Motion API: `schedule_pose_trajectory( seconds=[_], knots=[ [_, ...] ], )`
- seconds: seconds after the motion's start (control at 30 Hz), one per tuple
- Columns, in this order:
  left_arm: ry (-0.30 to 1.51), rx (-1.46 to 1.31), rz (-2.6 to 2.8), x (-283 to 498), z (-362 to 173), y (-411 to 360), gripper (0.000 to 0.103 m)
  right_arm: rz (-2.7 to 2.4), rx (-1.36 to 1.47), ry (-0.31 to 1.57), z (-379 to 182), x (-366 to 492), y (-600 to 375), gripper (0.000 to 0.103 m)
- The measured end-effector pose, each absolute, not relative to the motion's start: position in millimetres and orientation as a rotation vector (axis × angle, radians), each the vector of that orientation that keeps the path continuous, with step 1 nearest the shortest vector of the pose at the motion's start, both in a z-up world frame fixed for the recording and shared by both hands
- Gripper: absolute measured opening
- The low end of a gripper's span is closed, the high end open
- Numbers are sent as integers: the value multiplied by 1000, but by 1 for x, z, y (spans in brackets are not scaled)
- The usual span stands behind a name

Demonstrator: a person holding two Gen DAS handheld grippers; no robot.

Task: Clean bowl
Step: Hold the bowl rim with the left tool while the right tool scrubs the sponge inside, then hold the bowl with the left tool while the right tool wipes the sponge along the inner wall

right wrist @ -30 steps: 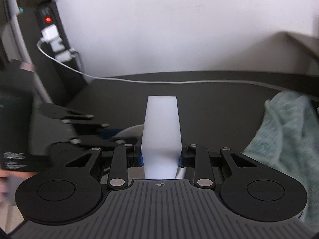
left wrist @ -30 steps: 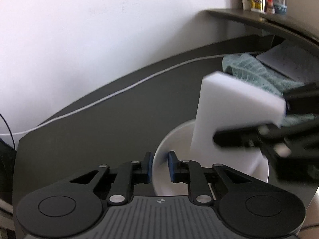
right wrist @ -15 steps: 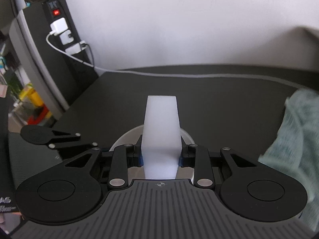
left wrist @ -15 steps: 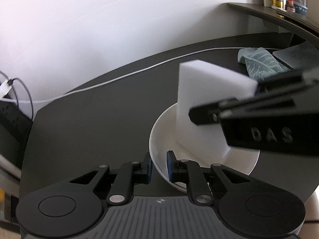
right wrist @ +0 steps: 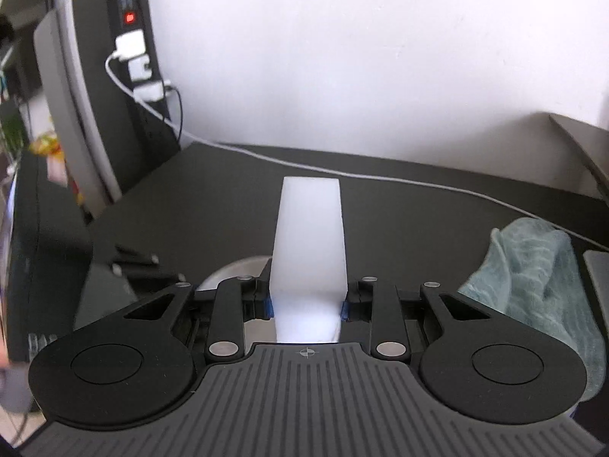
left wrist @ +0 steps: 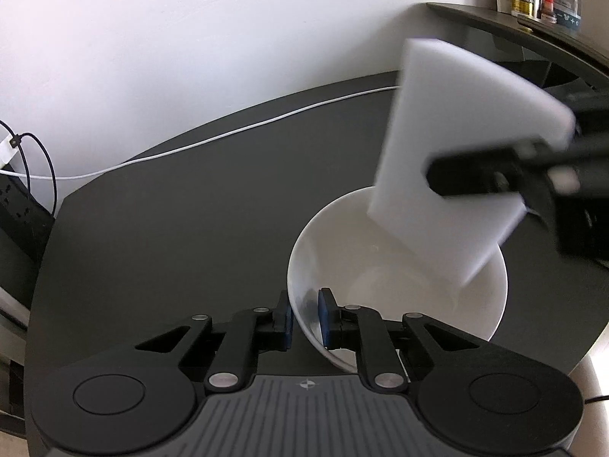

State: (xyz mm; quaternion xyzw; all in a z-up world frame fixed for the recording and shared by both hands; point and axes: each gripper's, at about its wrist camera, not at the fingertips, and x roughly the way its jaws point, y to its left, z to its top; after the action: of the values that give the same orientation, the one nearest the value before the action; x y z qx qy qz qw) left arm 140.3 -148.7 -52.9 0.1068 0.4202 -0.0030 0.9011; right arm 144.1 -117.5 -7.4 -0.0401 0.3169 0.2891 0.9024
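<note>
Left wrist view: our left gripper (left wrist: 305, 318) pinches near rim of white bowl (left wrist: 396, 278), which sits on dark table (left wrist: 171, 228). White sponge (left wrist: 456, 160) clamped in right gripper (left wrist: 506, 179), lower corner dipping into bowl. We judge: hold rim firm, press sponge flat on inner wall, sweep round. White cable (left wrist: 228, 135) well apart.

Right wrist view: right gripper (right wrist: 306, 306) squeezes sponge (right wrist: 308, 243); bowl (right wrist: 236, 270) mostly hidden below. Teal cloth (right wrist: 540, 278) at right, clear of us.

The bowl (left wrist: 399, 285) looks like glossy white ceramic. The sponge (right wrist: 309, 243) is matt white foam, fine-grained. The surface (left wrist: 190, 221) is smooth, dark and matt. The cloth (right wrist: 533, 278) seems a nubby teal terry. Both grippers' bodies are matt black plastic, probably.
</note>
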Motion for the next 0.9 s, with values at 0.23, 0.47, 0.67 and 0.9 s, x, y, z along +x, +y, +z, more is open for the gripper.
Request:
schedule_pose_trajectory(
  seconds=[0.23, 0.47, 0.67, 0.9],
  knots=[
    [875, 205, -30, 133, -53, -155, 17, 696, 18, 749, -24, 171, -110, 31],
    [871, 204, -9, 123, -50, -165, 18, 567, -21, 710, -10, 160, -127, 31],
    [875, 180, -16, 116, -46, -168, 21, 543, 18, 686, -3, 135, -154, 31],
    [875, 168, -17, 105, -42, -178, 22, 634, 131, 752, -17, 123, -149, 31]
  ],
)
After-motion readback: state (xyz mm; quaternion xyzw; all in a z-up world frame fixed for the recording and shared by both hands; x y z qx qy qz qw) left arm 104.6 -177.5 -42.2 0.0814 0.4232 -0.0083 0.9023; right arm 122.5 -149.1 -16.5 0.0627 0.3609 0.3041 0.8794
